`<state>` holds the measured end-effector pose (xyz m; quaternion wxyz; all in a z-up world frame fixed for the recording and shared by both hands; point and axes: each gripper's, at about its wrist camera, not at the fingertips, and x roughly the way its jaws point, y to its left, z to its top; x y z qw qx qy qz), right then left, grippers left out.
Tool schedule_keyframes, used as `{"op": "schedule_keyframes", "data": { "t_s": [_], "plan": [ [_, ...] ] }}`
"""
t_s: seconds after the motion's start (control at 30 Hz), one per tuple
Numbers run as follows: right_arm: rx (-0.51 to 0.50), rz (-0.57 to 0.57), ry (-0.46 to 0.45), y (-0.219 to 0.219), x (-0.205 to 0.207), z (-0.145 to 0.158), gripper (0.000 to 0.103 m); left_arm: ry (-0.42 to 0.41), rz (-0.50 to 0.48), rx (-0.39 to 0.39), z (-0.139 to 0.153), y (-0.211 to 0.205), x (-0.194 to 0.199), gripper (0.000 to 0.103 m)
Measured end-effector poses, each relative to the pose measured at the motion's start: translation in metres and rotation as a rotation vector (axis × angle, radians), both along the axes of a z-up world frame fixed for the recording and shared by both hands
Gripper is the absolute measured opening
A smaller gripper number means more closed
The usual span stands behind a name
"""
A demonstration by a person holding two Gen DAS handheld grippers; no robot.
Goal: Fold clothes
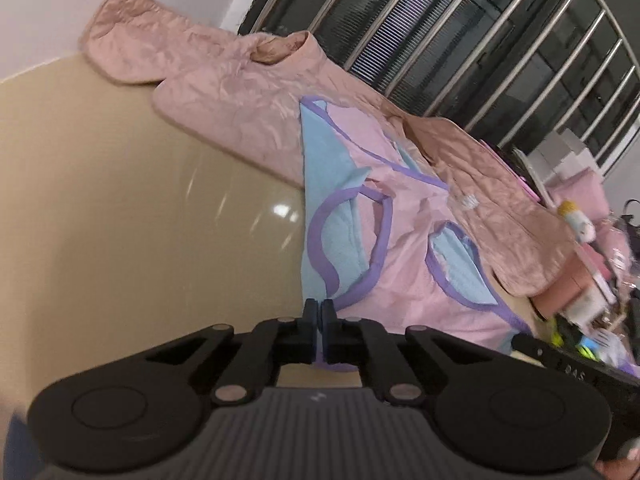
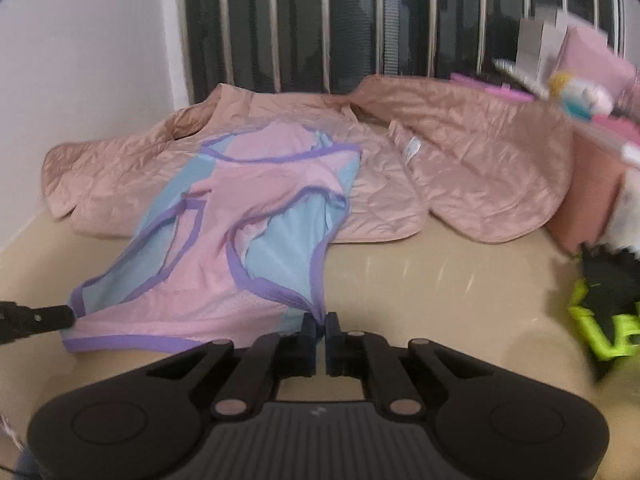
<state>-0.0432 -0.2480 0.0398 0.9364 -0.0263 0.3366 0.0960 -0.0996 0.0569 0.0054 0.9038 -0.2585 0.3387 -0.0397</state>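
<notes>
Both tongs, left [image 1: 320,312] & right [image 2: 320,326], are pinching the pink vest's [image 2: 224,216] hem corners; next, maybe folding it over evenly.

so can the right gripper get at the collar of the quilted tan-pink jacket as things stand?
Probably not yet: the right gripper is shut on the pink and blue mesh vest's hem, and that vest lies across the quilted jacket toward its collar.

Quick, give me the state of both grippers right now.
Left gripper: shut on the near hem of the pink and blue top.
Right gripper: shut on the other corner of the same top's hem.
</notes>
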Motion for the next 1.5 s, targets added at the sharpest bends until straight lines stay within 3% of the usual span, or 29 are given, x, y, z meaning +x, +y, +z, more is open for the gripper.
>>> {"op": "schedule_keyframes", "data": {
  "t_s": [0.13, 0.23, 0.27, 0.3, 0.37, 0.43, 0.5, 0.6, 0.63, 0.67, 0.7, 0.77, 0.8, 0.87, 0.97, 1.03, 1.07, 1.17, 1.2, 1.3, 1.5],
  "plan": [
    [-0.051, -0.044, 0.014, -0.011, -0.013, -0.001, 0.004, -0.007, -0.067, 0.002, 0.007, -0.018, -0.043, 0.002],
    [-0.089, -0.078, 0.025, -0.019, -0.023, -0.002, 0.013, -0.023, -0.081, 0.078, 0.012, -0.027, -0.049, 0.013],
    [-0.102, -0.089, 0.029, -0.022, -0.026, -0.002, 0.023, -0.029, -0.093, 0.109, 0.015, -0.029, -0.045, 0.025],
    [-0.107, -0.095, 0.018, -0.022, -0.029, 0.0, 0.042, -0.031, -0.115, 0.152, 0.021, -0.031, -0.035, 0.043],
    [-0.092, -0.086, -0.017, -0.021, -0.039, 0.007, 0.064, -0.057, -0.141, 0.237, 0.033, -0.039, -0.014, 0.05],
    [-0.059, -0.052, -0.023, -0.017, -0.046, 0.011, 0.065, -0.09, -0.197, 0.337, 0.041, -0.051, 0.019, 0.055],
    [-0.027, 0.001, -0.008, -0.006, -0.054, 0.01, 0.065, -0.104, -0.255, 0.413, 0.041, -0.064, 0.056, 0.056],
    [-0.013, 0.093, 0.013, 0.022, -0.07, 0.004, 0.064, -0.045, -0.363, 0.446, 0.024, -0.079, 0.108, 0.056],
    [-0.008, 0.123, 0.009, 0.032, -0.076, 0.003, 0.064, -0.02, -0.358, 0.461, 0.017, -0.08, 0.116, 0.055],
    [-0.001, 0.144, 0.007, 0.04, -0.078, 0.002, 0.064, 0.005, -0.352, 0.475, 0.011, -0.081, 0.124, 0.046],
    [0.008, 0.161, 0.006, 0.049, -0.079, 0.0, 0.064, 0.023, -0.345, 0.485, 0.005, -0.081, 0.131, 0.03],
    [0.026, 0.196, 0.003, 0.065, -0.079, -0.002, 0.064, 0.02, -0.334, 0.442, 0.003, -0.073, 0.132, 0.014],
    [0.035, 0.213, 0.002, 0.073, -0.08, -0.003, 0.064, 0.026, -0.327, 0.385, 0.004, -0.065, 0.133, 0.01],
    [0.054, 0.248, -0.001, 0.089, -0.08, -0.006, 0.064, 0.032, -0.27, 0.306, 0.006, -0.05, 0.133, 0.008],
    [0.049, 0.28, -0.008, 0.115, -0.072, -0.012, 0.064, 0.03, -0.189, 0.278, 0.006, -0.034, 0.127, 0.007],
    [0.031, 0.285, 0.008, 0.126, -0.064, -0.018, 0.054, 0.032, -0.156, 0.253, 0.007, -0.024, 0.123, 0.006],
    [0.028, 0.281, 0.009, 0.127, -0.064, -0.021, 0.04, 0.031, -0.139, 0.249, 0.007, -0.02, 0.121, 0.006],
    [0.018, 0.266, 0.012, 0.129, -0.063, -0.027, 0.032, 0.022, -0.088, 0.233, 0.009, -0.009, 0.111, 0.005],
    [0.015, 0.268, 0.009, 0.127, -0.067, -0.029, 0.021, 0.014, -0.075, 0.212, 0.01, -0.005, 0.105, 0.005],
    [-0.001, 0.284, 0.009, 0.116, -0.083, -0.029, 0.015, 0.003, -0.039, 0.179, 0.012, 0.006, 0.083, 0.005],
    [-0.074, 0.28, 0.048, 0.065, -0.104, -0.02, 0.007, -0.014, 0.016, 0.029, 0.005, 0.016, 0.013, 0.003]
  ]
}}
